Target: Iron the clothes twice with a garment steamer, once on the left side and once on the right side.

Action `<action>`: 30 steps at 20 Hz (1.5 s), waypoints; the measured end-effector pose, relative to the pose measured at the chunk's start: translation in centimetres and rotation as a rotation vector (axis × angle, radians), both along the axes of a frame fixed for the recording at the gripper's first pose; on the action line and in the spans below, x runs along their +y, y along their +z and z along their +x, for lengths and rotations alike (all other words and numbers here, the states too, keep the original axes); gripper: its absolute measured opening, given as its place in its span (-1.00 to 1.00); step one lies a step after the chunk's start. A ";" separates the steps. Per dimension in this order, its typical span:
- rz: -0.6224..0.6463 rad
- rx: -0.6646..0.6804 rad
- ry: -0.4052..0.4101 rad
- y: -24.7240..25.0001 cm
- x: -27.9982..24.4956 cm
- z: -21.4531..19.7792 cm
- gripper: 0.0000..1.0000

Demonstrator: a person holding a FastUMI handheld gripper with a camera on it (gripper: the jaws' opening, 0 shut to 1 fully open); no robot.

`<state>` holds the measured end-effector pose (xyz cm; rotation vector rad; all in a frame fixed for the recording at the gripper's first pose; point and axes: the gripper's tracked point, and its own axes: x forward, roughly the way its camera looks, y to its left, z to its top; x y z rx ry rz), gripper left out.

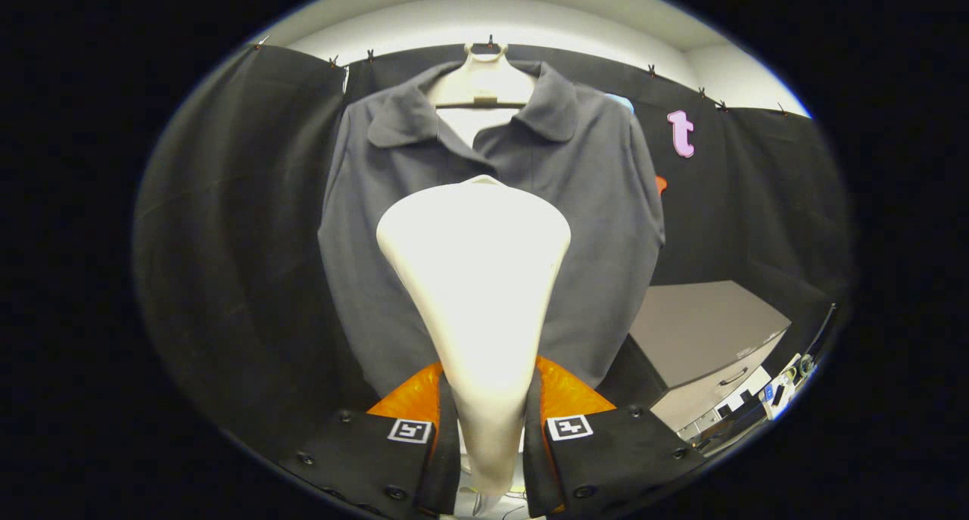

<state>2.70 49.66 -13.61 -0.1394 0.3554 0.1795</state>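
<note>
A: Start with what's nearest you. What is the tool [488, 429] doing?

B: It's clenched on the garment steamer [475, 278]. Both fingers [443, 437] press the narrow handle from either side, so the wide head rises ahead of them, facing away from you toward the cloth.

A: Why hold it that way?

B: Gripping low on the neck keeps the flat face pointed at the fabric, which is what a downward or upward pass needs, I'd judge.

A: And the shirt [575, 202]?

B: Just beyond the head, hanging open-collared on a pale hanger [484, 88] hooked at the top of the booth wall. Your steamer sits about on its middle line, below the collar; whether it touches the cloth, I cannot tell.

A: Anything in your way?

B: Nothing between head and shirt. A grey cabinet [704, 331] stands to the right, lower down, near the hem, with small clutter beside it; mind it on the right-side pass.
</note>
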 end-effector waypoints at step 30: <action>0.033 -0.213 -0.017 10.5 -3.7 -4.6 -0.17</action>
